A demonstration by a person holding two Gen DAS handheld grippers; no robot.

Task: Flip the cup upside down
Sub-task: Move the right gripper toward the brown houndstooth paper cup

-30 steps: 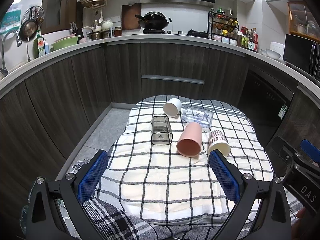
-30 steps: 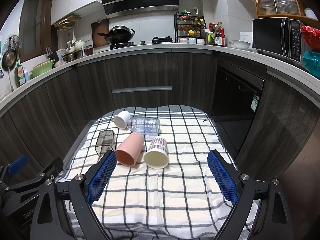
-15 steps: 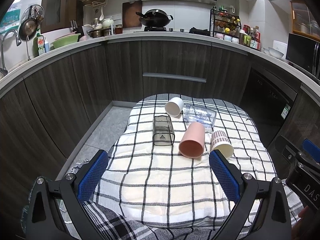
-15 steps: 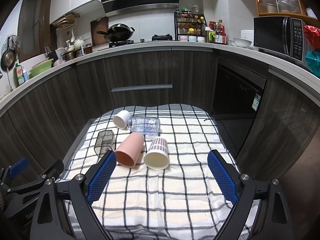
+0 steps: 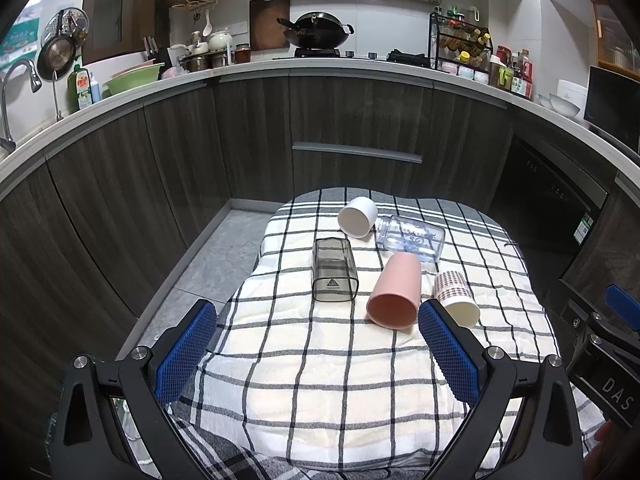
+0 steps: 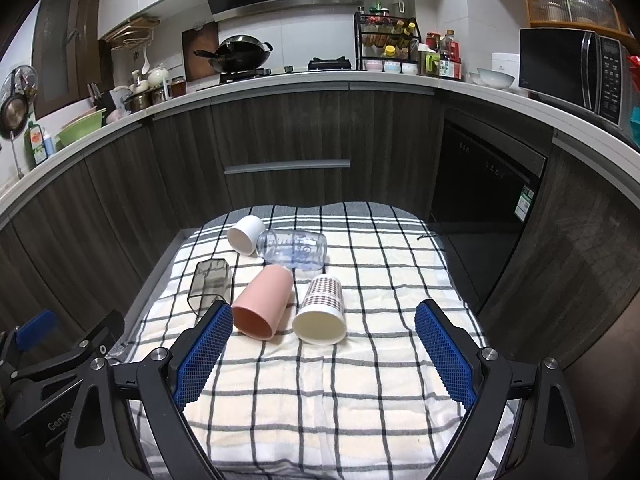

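Note:
Several cups lie on their sides on a checked cloth (image 5: 320, 380): a pink cup (image 5: 394, 296) (image 6: 262, 304), a plaid paper cup (image 5: 456, 296) (image 6: 322, 310), a white cup (image 5: 357, 222) (image 6: 245, 234), a smoky square cup (image 5: 334, 270) (image 6: 210, 286) and a clear glass jar (image 5: 412, 238) (image 6: 294, 249). My left gripper (image 5: 316, 352) is open and empty, above the cloth's near part, short of the cups. My right gripper (image 6: 324, 354) is open and empty, just short of the pink and plaid cups.
The cloth-covered table (image 6: 400, 280) stands in a kitchen with dark cabinets (image 5: 352, 128) behind and a counter with a wok (image 5: 316, 34). A dishwasher (image 6: 484, 184) is to the right. Floor (image 5: 212, 256) lies to the left. The right gripper's body shows in the left view (image 5: 600, 344).
Both grippers have drifted slightly; the cups sit a little lower in the left view. Nothing was grasped and no cup moved on the cloth.

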